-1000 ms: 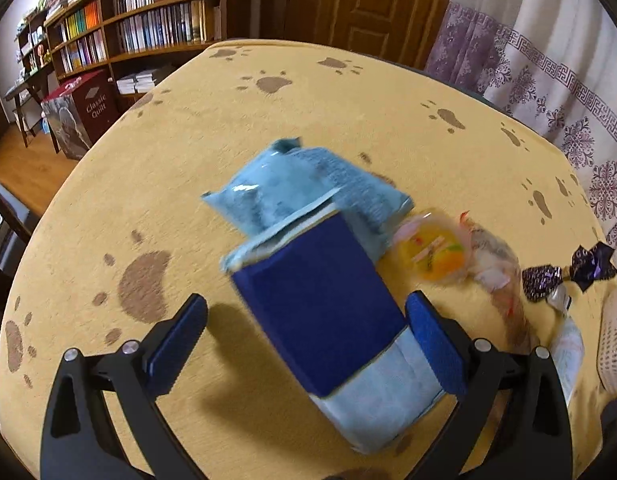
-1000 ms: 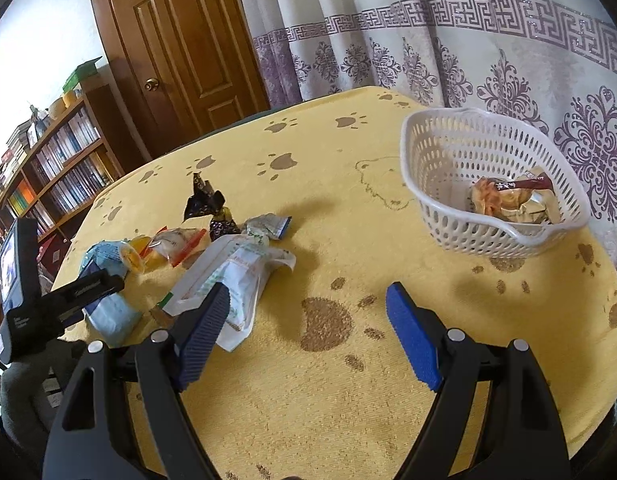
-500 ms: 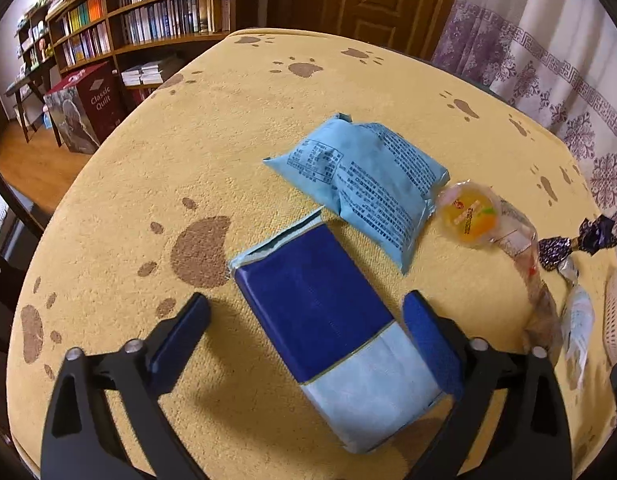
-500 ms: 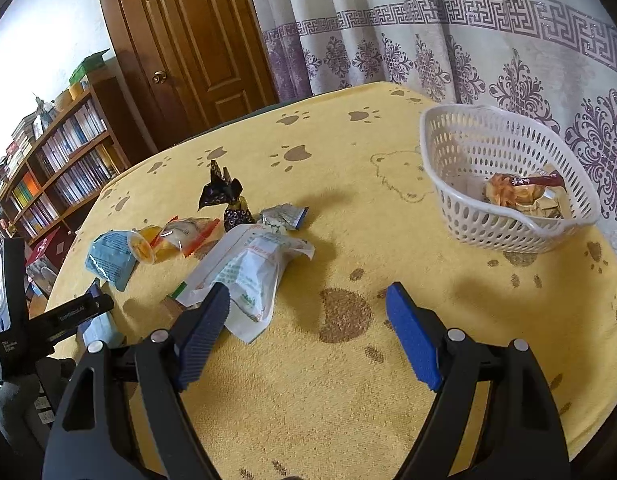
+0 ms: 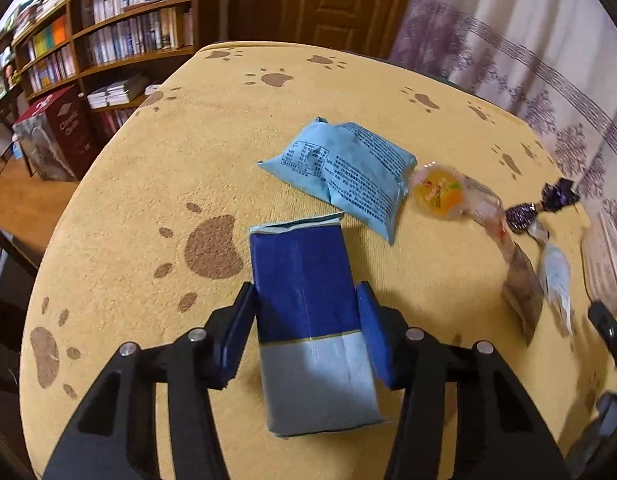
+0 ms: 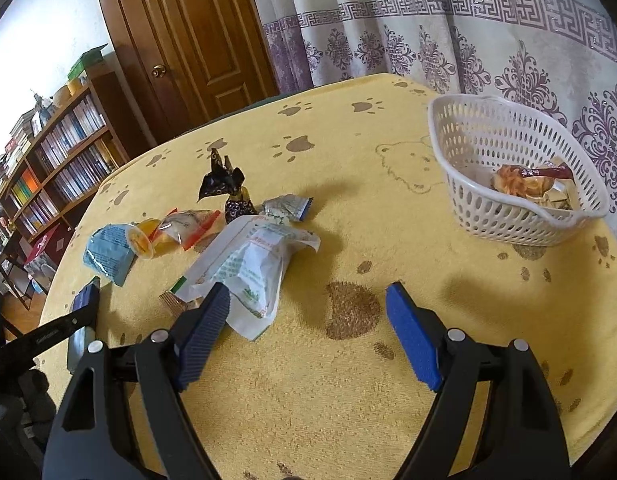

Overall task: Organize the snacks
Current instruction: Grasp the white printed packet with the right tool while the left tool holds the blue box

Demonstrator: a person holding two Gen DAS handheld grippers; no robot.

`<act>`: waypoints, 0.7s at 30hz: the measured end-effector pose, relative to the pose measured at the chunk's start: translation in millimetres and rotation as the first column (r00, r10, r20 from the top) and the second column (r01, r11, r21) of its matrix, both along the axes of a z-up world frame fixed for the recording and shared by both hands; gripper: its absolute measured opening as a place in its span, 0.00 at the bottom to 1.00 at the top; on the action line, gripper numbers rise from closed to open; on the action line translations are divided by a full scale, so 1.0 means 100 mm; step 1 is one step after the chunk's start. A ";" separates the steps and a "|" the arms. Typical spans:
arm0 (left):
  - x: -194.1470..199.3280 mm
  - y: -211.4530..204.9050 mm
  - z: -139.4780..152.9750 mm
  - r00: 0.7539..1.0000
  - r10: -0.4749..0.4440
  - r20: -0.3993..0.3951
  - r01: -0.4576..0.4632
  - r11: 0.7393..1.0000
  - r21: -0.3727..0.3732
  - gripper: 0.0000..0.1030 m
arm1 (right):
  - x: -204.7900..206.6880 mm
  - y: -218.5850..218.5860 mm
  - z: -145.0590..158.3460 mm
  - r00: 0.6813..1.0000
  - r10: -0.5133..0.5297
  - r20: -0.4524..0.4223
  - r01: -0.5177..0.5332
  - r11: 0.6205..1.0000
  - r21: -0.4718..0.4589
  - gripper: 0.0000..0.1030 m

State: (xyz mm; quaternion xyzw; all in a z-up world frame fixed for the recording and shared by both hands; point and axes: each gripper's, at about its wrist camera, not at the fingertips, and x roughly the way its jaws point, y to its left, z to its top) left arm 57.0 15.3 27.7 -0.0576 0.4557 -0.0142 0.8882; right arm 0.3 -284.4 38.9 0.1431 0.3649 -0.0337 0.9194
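Note:
My left gripper (image 5: 306, 300) has closed on a dark blue and pale blue snack pack (image 5: 308, 320) lying on the yellow paw-print table (image 5: 148, 184); both pads touch its sides. Beyond it lie a light blue packet (image 5: 344, 172) and an orange jelly cup (image 5: 438, 194). My right gripper (image 6: 308, 300) is open and empty above the table. A white and green pouch (image 6: 248, 264) lies just past its left finger. The white basket (image 6: 488, 128) at the right holds a few wrapped snacks (image 6: 528, 184).
Between pouch and basket lie a dark foil candy (image 6: 224, 184), a small silver packet (image 6: 288, 208), a red-edged wrapper (image 6: 188, 226), the jelly cup (image 6: 142, 240) and the light blue packet (image 6: 108, 252). Bookshelves (image 5: 108, 40), a door (image 6: 196, 40) and a curtain (image 6: 468, 32) surround the table.
My left gripper's jaws have closed in from wide open onto the dark blue pack, which now points straight ahead. My right gripper has shifted slightly and stays open.

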 end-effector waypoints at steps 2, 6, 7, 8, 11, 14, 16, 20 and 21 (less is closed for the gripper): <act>-0.04 0.03 0.02 1.000 -0.011 0.005 0.011 1.000 0.015 0.50 | 0.02 0.02 0.00 1.000 0.003 0.000 -0.003 1.000 0.002 0.80; -0.10 0.06 0.03 1.000 -0.020 0.011 0.019 1.000 0.017 0.50 | 0.08 0.05 0.01 1.000 0.015 -0.005 -0.014 1.000 0.021 0.80; -0.12 0.07 0.04 1.000 -0.021 0.014 0.021 1.000 0.013 0.50 | 0.10 0.05 0.01 1.000 0.015 -0.005 -0.015 1.000 0.027 0.80; -0.14 0.07 0.06 1.000 -0.024 0.019 0.024 1.000 0.009 0.50 | 0.13 0.06 0.02 1.000 0.017 -0.006 -0.017 0.999 0.035 0.80; -0.18 0.06 0.10 0.999 -0.032 0.034 0.032 0.999 0.003 0.50 | 0.25 0.10 0.03 0.999 0.034 -0.012 -0.033 0.998 0.055 0.82; -0.22 0.05 0.16 0.998 -0.046 0.052 0.046 0.999 -0.006 0.50 | 0.41 0.14 -0.01 0.999 0.035 -0.025 -0.033 0.997 0.067 0.86; -0.25 0.04 0.19 0.997 -0.054 0.062 0.054 0.998 -0.012 0.50 | 0.56 0.16 -0.05 0.998 0.041 -0.041 -0.037 0.995 0.090 0.86; -0.25 0.00 0.20 0.996 -0.064 0.066 0.065 0.998 -0.019 0.49 | 0.84 0.17 -0.18 0.995 0.036 -0.095 -0.023 0.991 0.132 0.86; -0.25 0.00 0.20 0.996 -0.066 0.066 0.067 0.997 -0.021 0.49 | 0.90 0.18 -0.21 0.994 0.026 -0.103 -0.013 0.993 0.120 0.86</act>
